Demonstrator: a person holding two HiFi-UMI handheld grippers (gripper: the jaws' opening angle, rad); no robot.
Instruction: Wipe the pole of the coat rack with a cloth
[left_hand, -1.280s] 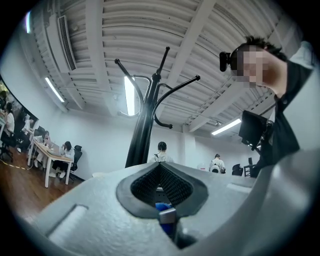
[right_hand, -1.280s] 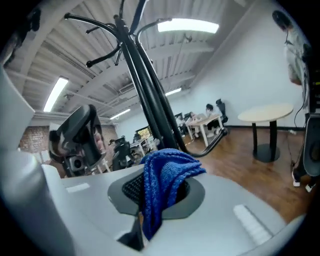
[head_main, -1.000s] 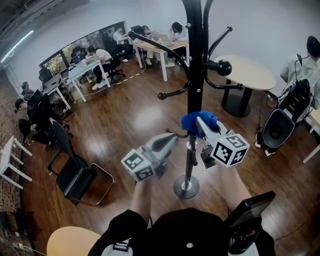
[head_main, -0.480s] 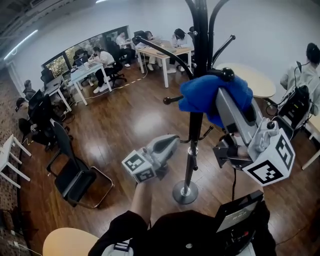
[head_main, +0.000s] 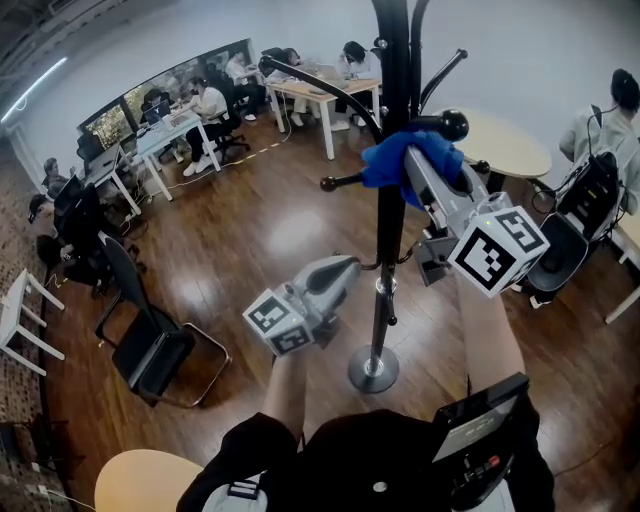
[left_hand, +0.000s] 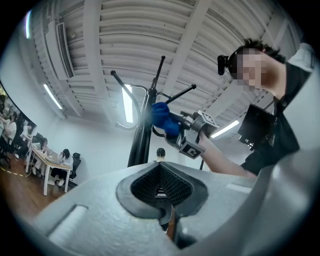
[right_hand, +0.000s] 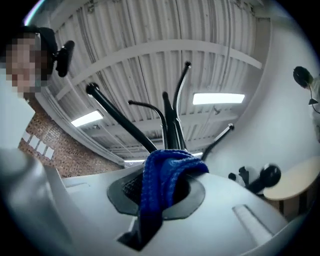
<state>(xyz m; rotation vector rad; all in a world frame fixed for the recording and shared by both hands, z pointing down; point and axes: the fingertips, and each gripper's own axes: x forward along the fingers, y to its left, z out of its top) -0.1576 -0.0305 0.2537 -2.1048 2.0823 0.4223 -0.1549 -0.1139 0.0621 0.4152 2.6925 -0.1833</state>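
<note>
The right tongs (head_main: 410, 158) are clamped shut on the blue cloth (head_main: 385, 165), which appears to be pressed against the pole (head_main: 386, 230) just below its upper hooks. The left tongs (head_main: 338, 275) are closed on nothing and sit lower down, just left of the pole and apart from it. To wipe well, I'd keep the bunched cloth, not the metal tips, against the pole. I'd run it straight toward the base (head_main: 373, 371), then work round to the pole's far side.
</note>
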